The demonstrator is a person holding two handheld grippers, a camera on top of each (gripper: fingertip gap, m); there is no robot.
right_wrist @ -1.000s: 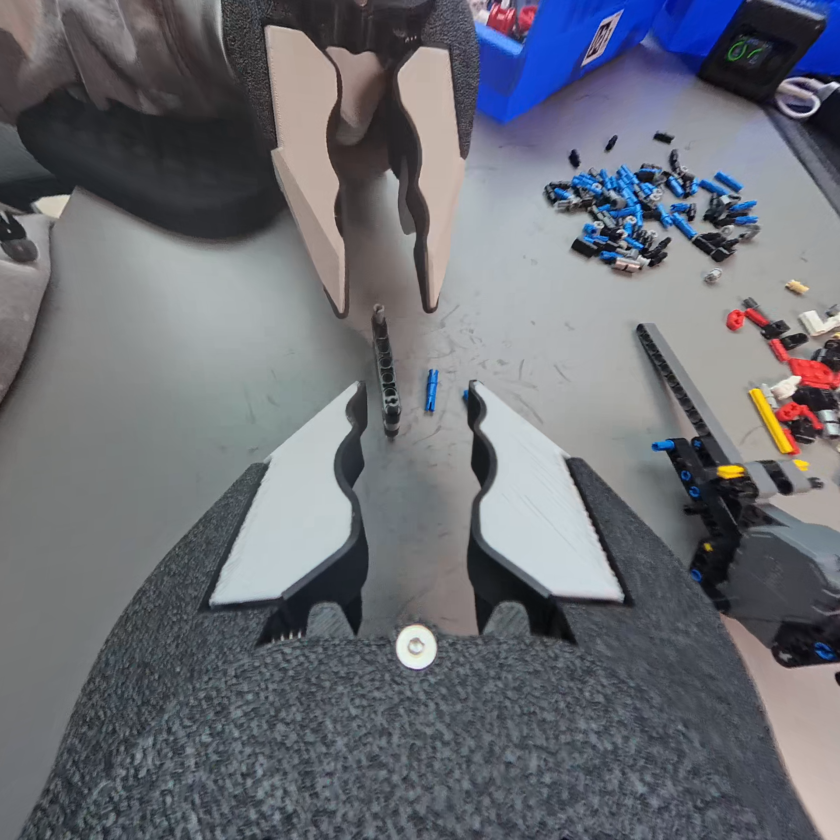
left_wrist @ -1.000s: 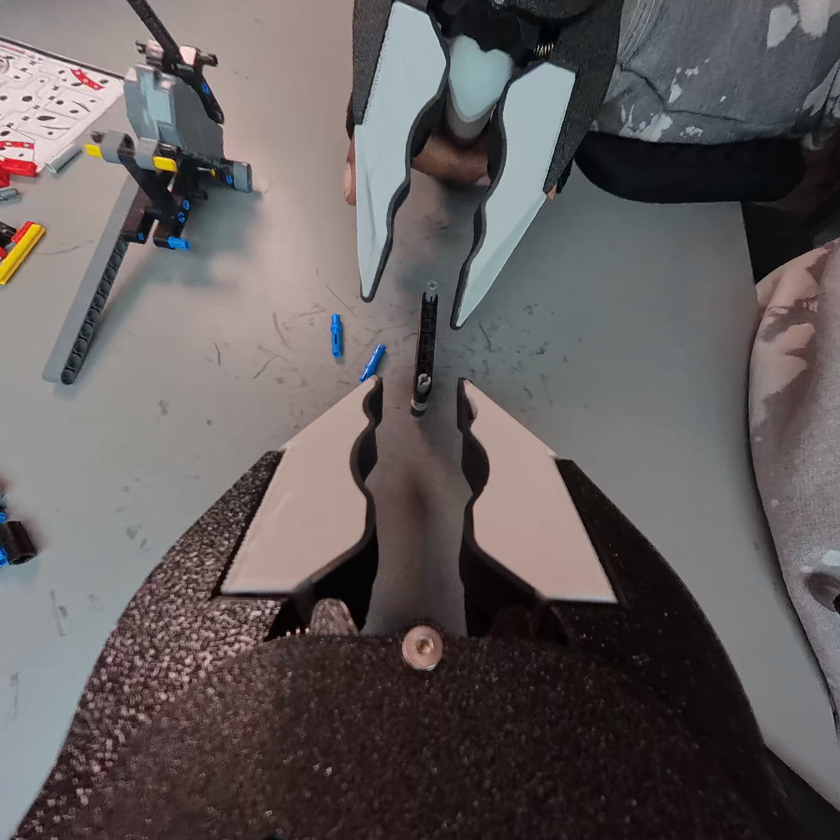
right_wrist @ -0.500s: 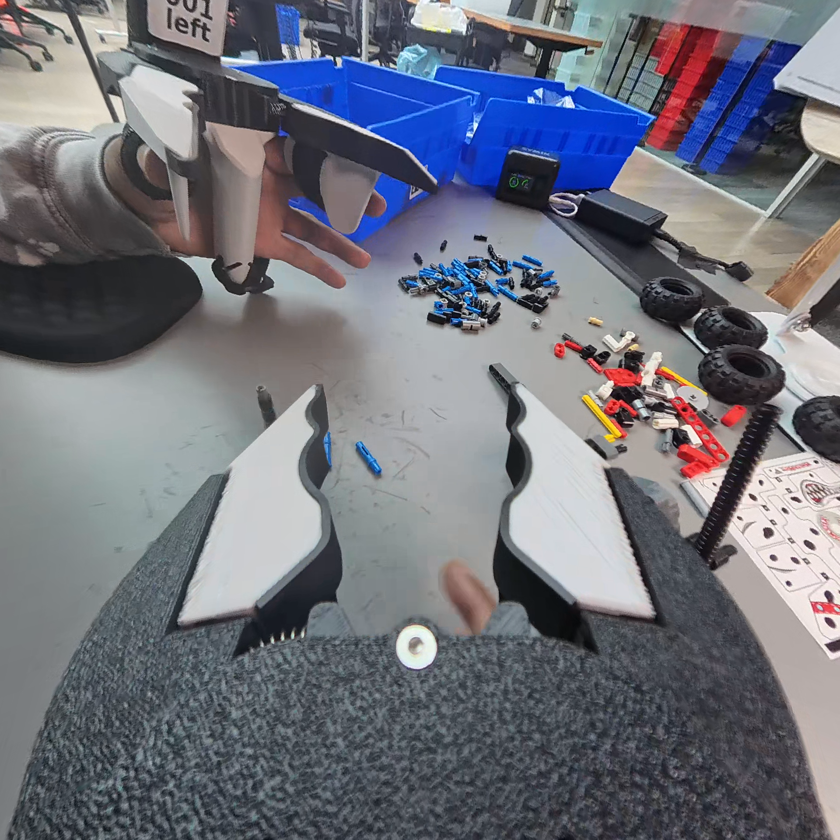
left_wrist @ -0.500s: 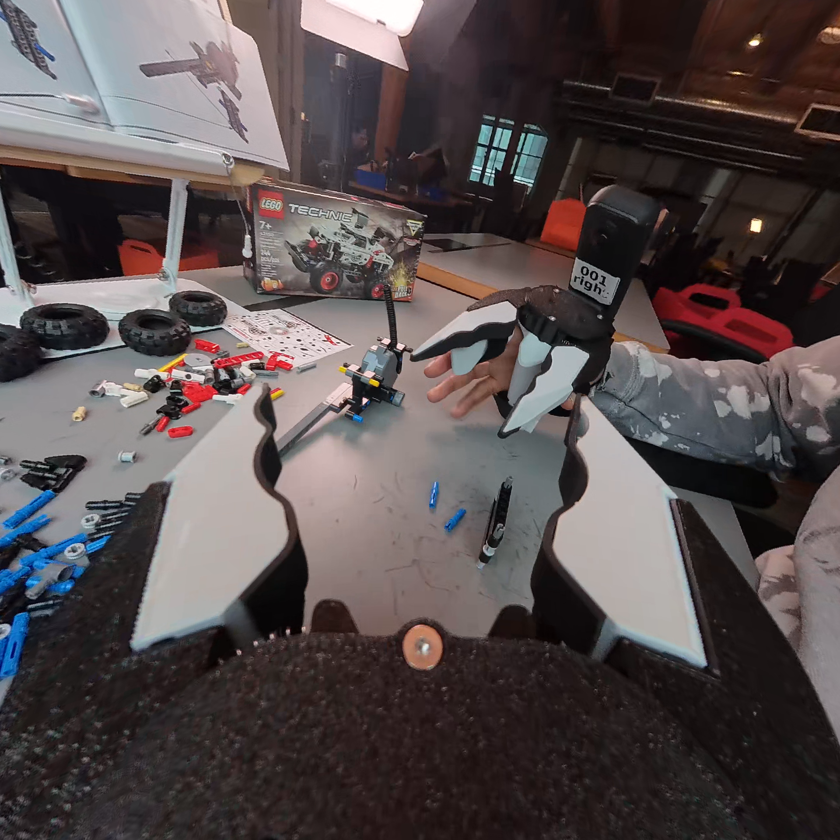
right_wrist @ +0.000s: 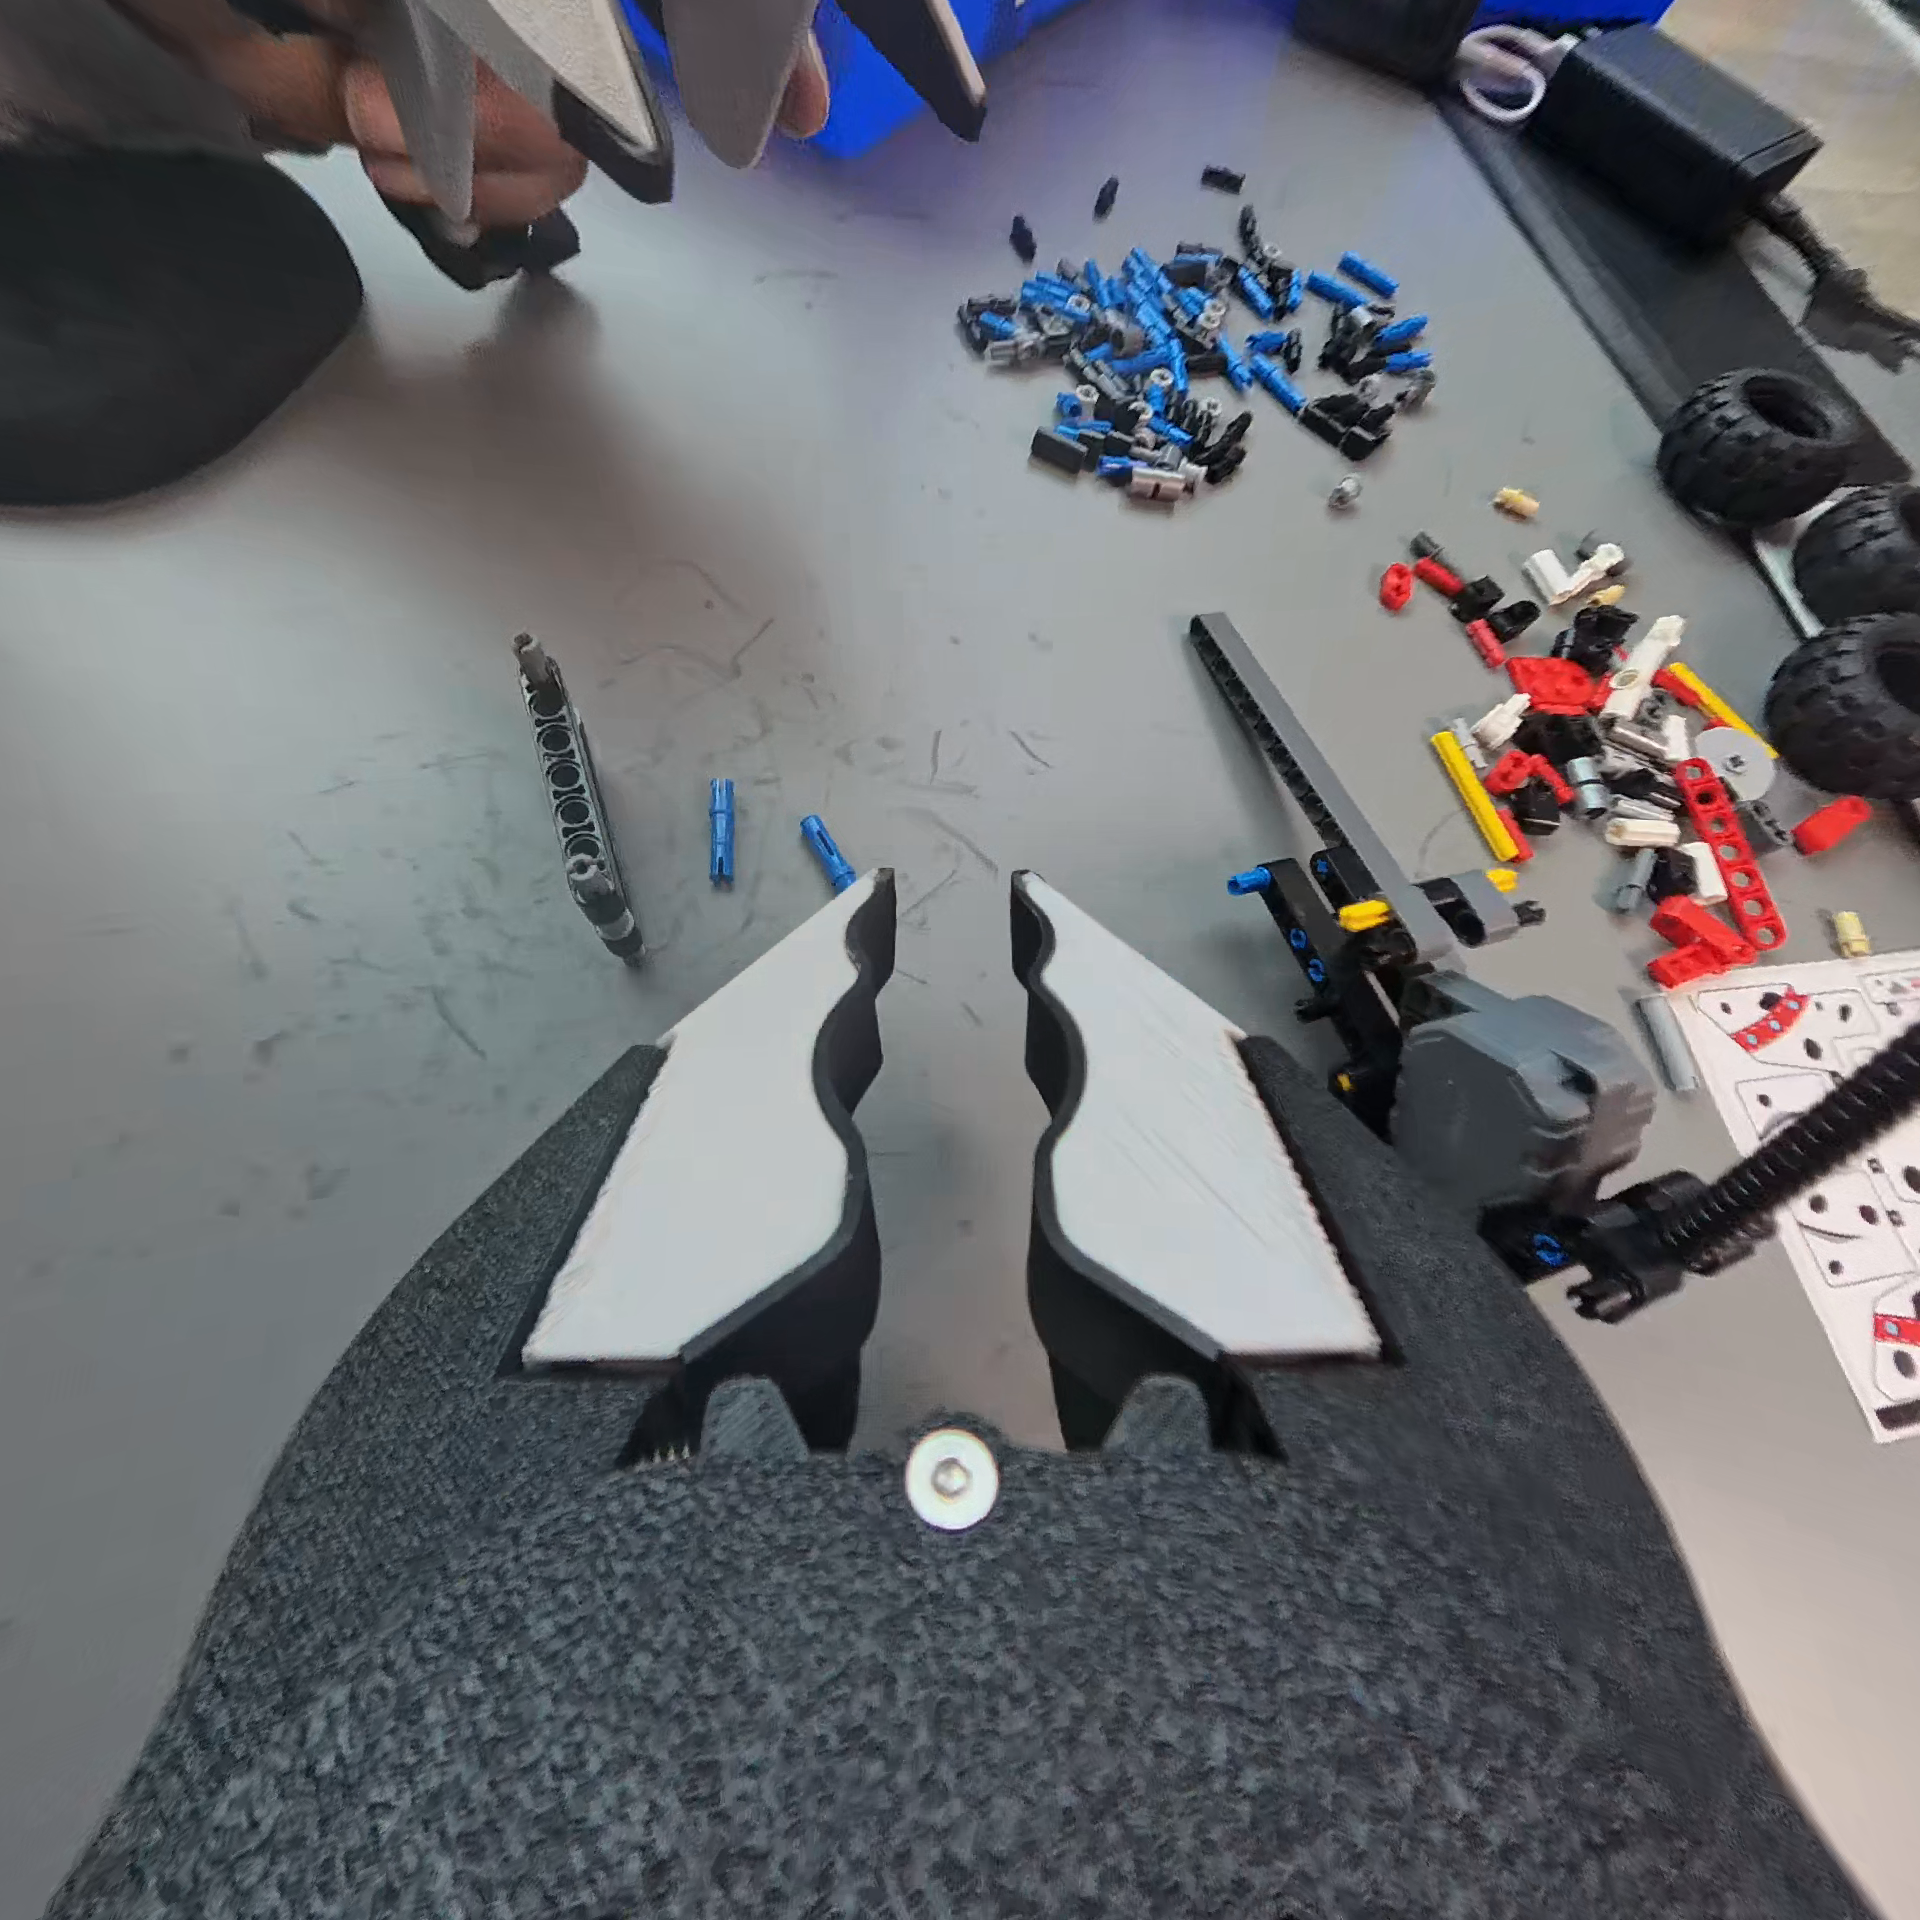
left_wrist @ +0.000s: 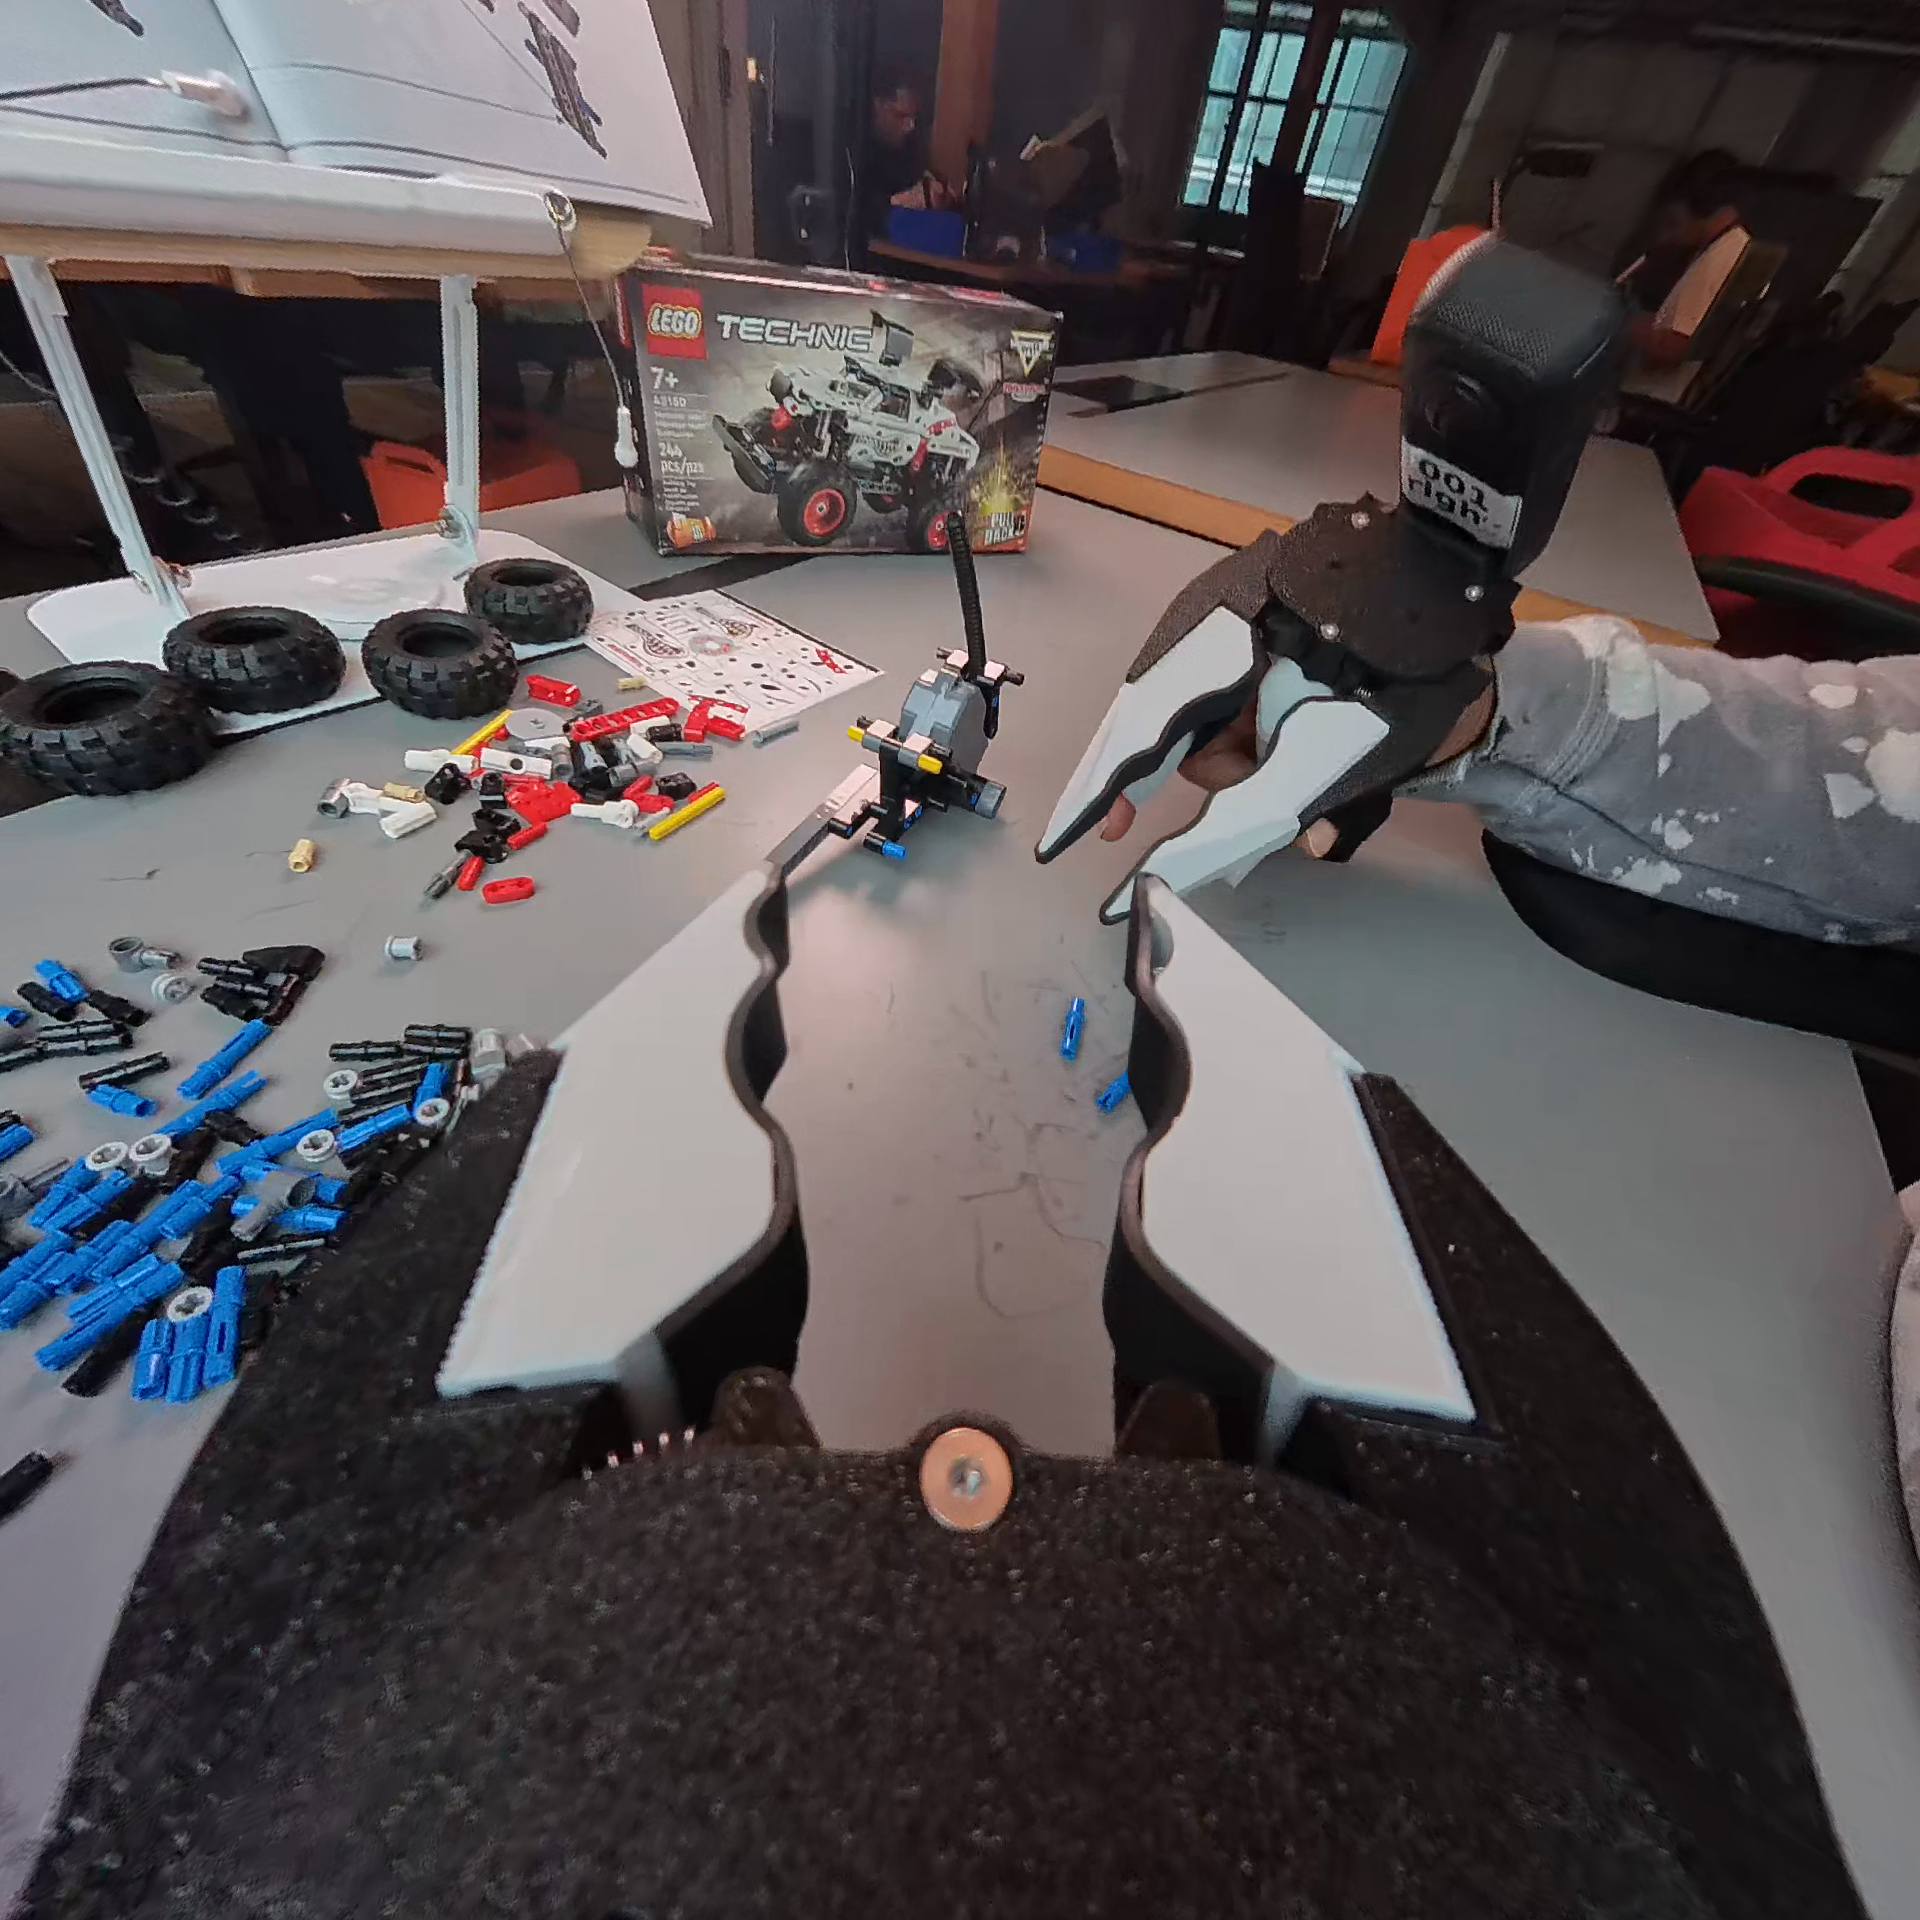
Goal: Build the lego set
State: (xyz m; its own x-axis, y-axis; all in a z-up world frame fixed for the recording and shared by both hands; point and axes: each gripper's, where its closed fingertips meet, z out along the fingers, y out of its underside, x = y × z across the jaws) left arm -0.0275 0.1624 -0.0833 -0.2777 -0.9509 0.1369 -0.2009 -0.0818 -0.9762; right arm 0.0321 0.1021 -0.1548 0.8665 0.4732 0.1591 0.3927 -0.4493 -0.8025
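A partly built grey and black Lego assembly (left_wrist: 930,748) with a long grey beam and a black ribbed hose stands mid-table; it also shows in the right wrist view (right_wrist: 1455,1049). A short black beam (right_wrist: 577,800) lies flat with two blue pins (right_wrist: 722,831) beside it. The pins (left_wrist: 1070,1027) show in the left wrist view, where the beam is hidden. My left gripper (left_wrist: 956,894) is open wide and empty above the table. My right gripper (right_wrist: 951,883) is open with a narrow gap and empty, close to the nearer blue pin (right_wrist: 826,840).
A pile of blue and black pins (left_wrist: 156,1195) (right_wrist: 1195,343), red, white and black parts (left_wrist: 561,769) (right_wrist: 1621,748), tyres (left_wrist: 249,655) (right_wrist: 1756,447), a sticker sheet (right_wrist: 1818,1143), the set's box (left_wrist: 831,405), an instruction stand (left_wrist: 312,104) and a blue bin (right_wrist: 883,94). The left gripper's tips are roughly 12 cm from the right gripper's.
Both grippers lifted away from the black beam, which stays on the table. The right gripper has tilted back down over the pins and its jaws have narrowed. The left swung left.
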